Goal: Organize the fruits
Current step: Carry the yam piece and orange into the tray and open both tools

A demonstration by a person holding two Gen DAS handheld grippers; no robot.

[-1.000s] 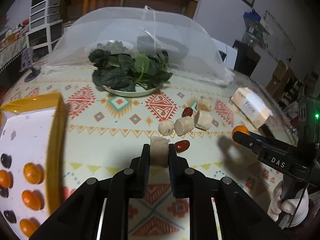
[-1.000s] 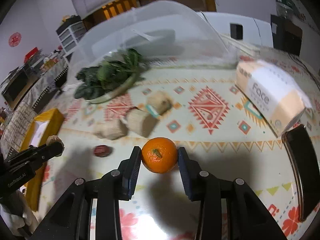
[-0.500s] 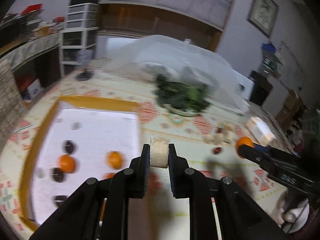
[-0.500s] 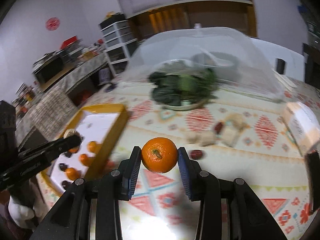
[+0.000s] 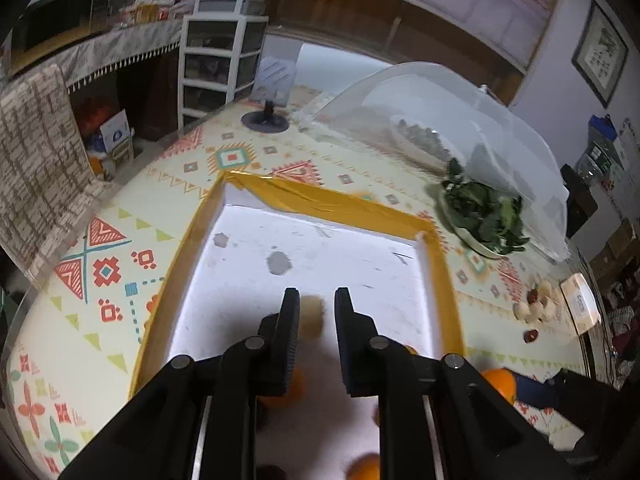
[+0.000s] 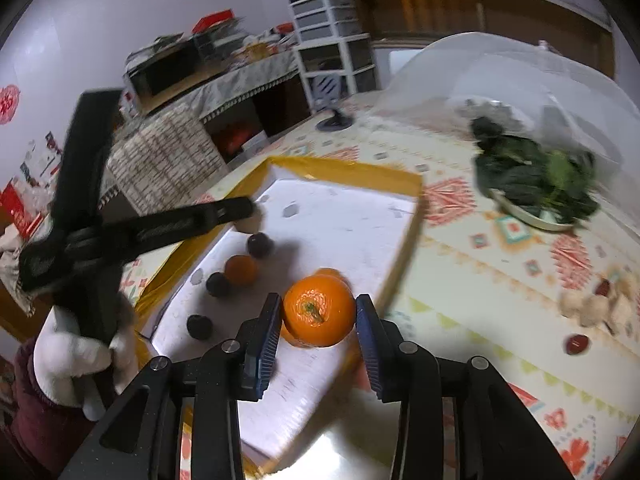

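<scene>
Pinching an orange (image 6: 319, 311), right gripper (image 6: 316, 322) over tray (image 6: 352, 168), left gripper (image 5: 316, 314) fingers spread, no legible writing.

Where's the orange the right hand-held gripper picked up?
In the right wrist view the orange sits between the right hand-held gripper's fingers, above the near right part of the yellow-rimmed tray, close to the tray's other oranges.

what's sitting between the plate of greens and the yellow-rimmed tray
Nothing: in both wrist views, only bare patterned tablecloth shows between the plate of greens and the yellow-rimmed tray.
</scene>
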